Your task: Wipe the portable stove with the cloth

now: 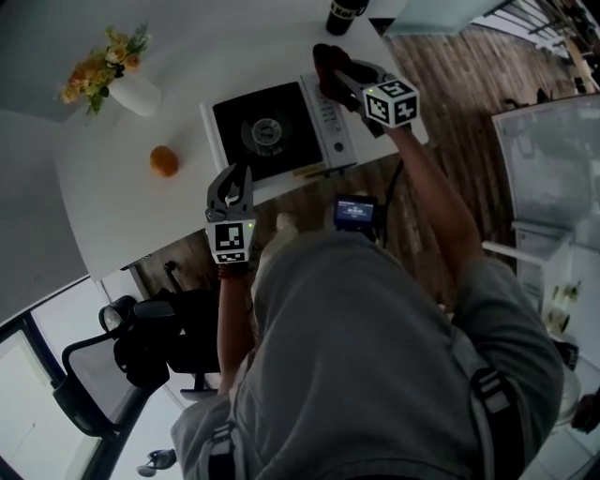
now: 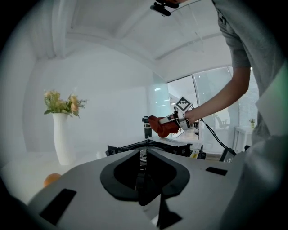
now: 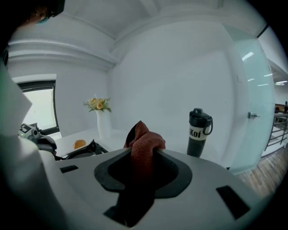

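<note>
The portable stove (image 1: pixel 272 131), white with a black top and a round burner, sits on the white table (image 1: pixel 122 202) near its front edge. My right gripper (image 1: pixel 330 75) is shut on a red-brown cloth (image 1: pixel 326 58) and hangs over the stove's right end, by the control panel. In the right gripper view the cloth (image 3: pixel 145 139) bulges up between the jaws of the right gripper (image 3: pixel 143 155). My left gripper (image 1: pixel 242 173) is at the stove's front edge, its jaws only a slit apart with nothing between them. The left gripper view shows the stove (image 2: pixel 180 148) just beyond the left gripper (image 2: pixel 143 157).
An orange (image 1: pixel 164 161) lies left of the stove. A white vase with yellow flowers (image 1: pixel 112 80) stands at the back left. A dark bottle (image 1: pixel 345 14) stands at the back right. An office chair (image 1: pixel 122 366) is below the table edge, and wooden floor (image 1: pixel 450 84) lies to the right.
</note>
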### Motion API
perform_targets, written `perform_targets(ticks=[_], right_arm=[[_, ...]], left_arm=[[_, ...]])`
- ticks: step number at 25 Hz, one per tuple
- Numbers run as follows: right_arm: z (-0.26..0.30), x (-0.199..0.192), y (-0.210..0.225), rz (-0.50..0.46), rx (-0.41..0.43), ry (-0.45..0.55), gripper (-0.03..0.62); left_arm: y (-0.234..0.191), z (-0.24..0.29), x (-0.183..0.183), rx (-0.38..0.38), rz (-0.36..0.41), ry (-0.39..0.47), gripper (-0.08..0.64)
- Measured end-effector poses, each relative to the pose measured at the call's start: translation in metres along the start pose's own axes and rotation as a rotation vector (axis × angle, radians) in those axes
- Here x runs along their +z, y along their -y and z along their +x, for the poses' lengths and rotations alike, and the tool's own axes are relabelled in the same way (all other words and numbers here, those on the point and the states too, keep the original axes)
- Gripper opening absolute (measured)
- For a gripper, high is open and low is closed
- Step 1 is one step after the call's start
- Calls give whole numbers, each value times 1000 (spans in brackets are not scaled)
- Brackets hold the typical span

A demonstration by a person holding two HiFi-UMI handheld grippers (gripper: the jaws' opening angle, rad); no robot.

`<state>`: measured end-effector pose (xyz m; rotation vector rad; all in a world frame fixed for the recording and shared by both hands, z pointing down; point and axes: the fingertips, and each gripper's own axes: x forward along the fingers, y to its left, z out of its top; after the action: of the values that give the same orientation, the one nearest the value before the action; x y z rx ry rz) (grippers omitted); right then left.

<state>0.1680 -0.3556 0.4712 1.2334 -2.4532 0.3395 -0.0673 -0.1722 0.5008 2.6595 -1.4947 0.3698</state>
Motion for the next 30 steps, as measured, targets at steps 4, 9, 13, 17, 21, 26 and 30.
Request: perform_targets(ticks=[4, 9, 13, 17, 21, 26, 30], right_arm=[[25, -27, 13, 21, -12, -64, 127], [48, -46, 17, 23, 14, -155, 127], [57, -53, 16, 48, -9, -175, 126], [59, -54, 11, 49, -8, -163, 121], [56, -53, 9, 55, -8, -135, 121], [52, -55, 7, 41, -39, -130, 121], [46, -59, -1, 17, -29, -140, 120]], left_arm=[[-4, 6, -14, 5, 40, -47, 87], [-1, 11, -20, 7, 98, -77, 118], [5, 12, -21, 6, 153, -73, 134], [3, 13, -24, 29, 186, -86, 140], [4, 16, -30, 47, 229, -113, 148], [6, 16, -38, -11, 198, -195, 188], [1, 15, -41, -5, 94, -194, 233]])
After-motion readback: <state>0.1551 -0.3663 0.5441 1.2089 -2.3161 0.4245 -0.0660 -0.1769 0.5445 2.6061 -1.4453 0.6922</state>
